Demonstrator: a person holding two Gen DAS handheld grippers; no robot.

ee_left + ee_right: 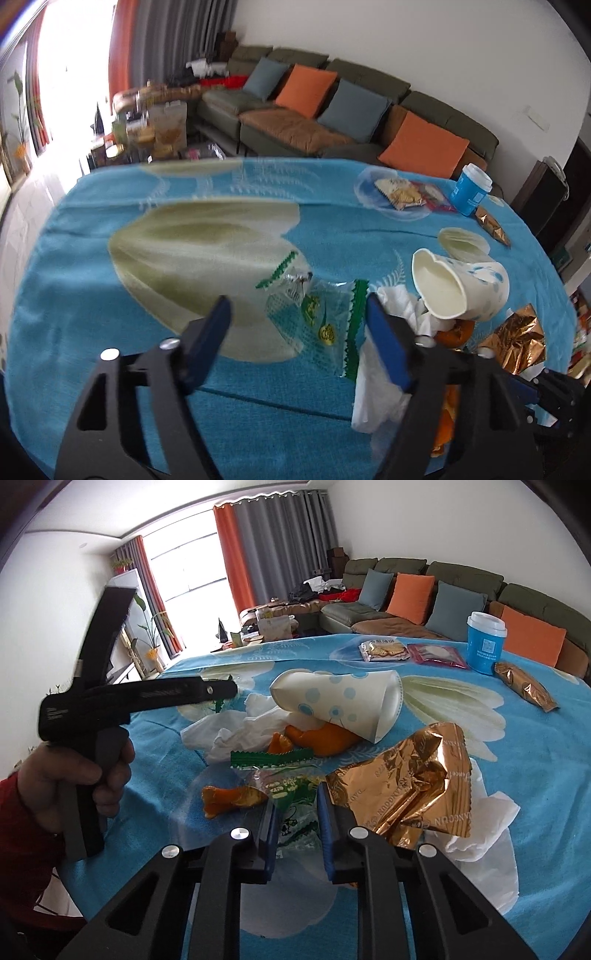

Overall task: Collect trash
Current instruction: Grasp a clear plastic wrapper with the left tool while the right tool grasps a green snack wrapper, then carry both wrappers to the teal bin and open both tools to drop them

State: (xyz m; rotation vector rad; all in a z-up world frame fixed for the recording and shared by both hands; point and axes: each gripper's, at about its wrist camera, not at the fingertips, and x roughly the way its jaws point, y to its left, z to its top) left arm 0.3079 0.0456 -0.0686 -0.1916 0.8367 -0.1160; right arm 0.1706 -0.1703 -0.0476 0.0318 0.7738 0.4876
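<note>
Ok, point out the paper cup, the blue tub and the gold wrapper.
paper cup (332,698): right wrist view, dotted side wall.
blue tub (484,648): right wrist view, blue body.
gold wrapper (410,779): right wrist view, crumpled middle.

I see trash heaped on the blue cloth: 1 dotted paper cup (332,701) tipped on its side over orange peel (325,738) and white tissue (236,727), a clear green-edged wrapper (321,317) flat, a crumpled gold foil wrapper (410,782) beside them.

Green sofa (461,579) w/ orange cushions (410,596), grey/orange curtains (273,539) behind
</note>
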